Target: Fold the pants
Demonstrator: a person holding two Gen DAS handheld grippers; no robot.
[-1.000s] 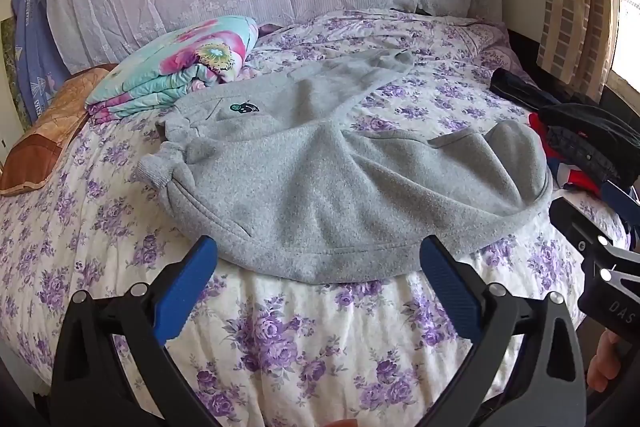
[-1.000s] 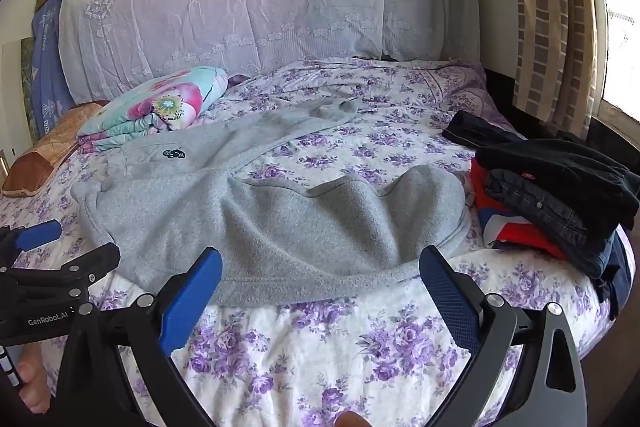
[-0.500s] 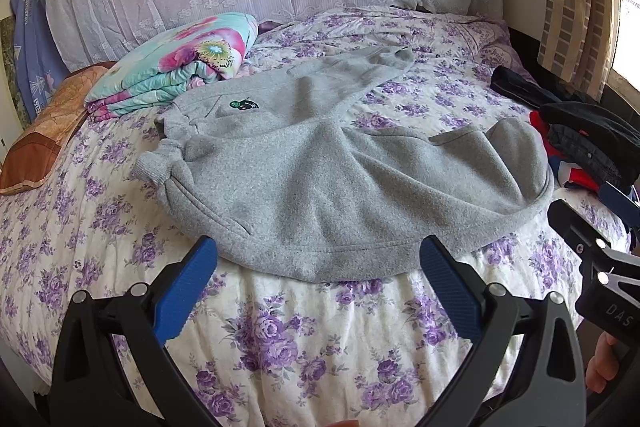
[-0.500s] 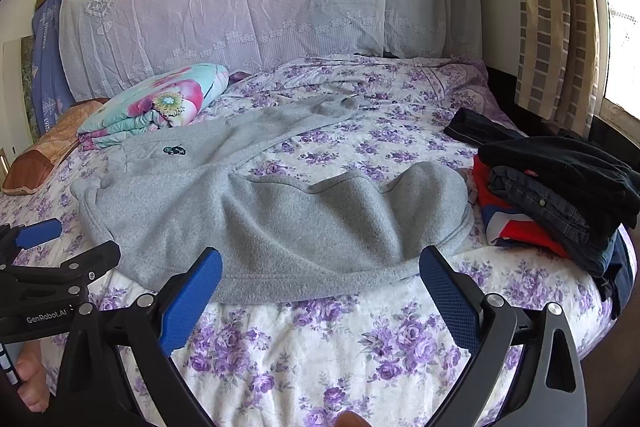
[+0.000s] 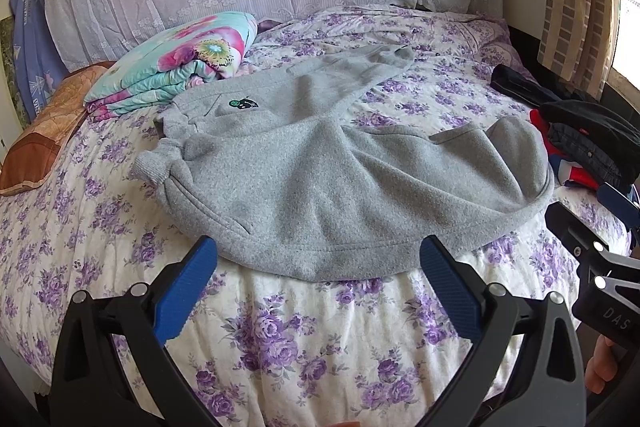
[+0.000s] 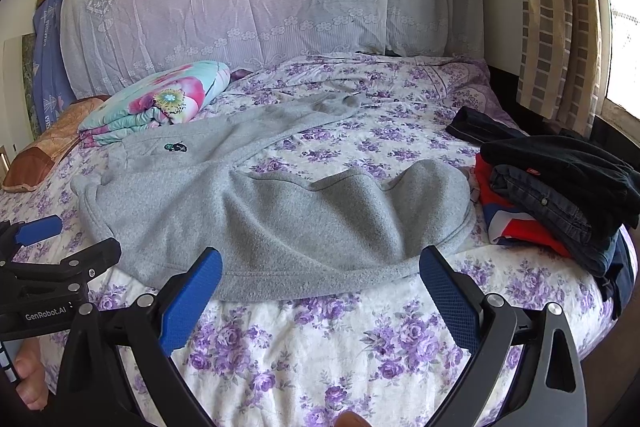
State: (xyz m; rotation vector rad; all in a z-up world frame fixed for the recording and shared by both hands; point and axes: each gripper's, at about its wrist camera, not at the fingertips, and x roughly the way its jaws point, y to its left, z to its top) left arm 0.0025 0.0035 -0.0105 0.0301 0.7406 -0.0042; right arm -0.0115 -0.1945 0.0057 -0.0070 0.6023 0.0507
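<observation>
Grey fleece pants [image 5: 320, 179] lie spread on the flowered bed, waistband at the left with a small green logo, one leg reaching to the far side, the near leg curving right. They also show in the right wrist view [image 6: 280, 215]. My left gripper [image 5: 318, 269] is open and empty, just short of the pants' near hem. My right gripper [image 6: 320, 279] is open and empty at the same hem, further right. Each gripper shows at the edge of the other's view.
A folded floral quilt [image 5: 180, 67] and an orange pillow [image 5: 48, 131] lie at the far left. A stack of folded dark and red clothes [image 6: 560, 195] sits on the bed's right edge. A lace-covered headboard [image 6: 260, 7] and curtains [image 6: 560, 7] stand behind.
Both grippers have drifted slightly nearer and lower toward the pants' near hem. The pants have not moved.
</observation>
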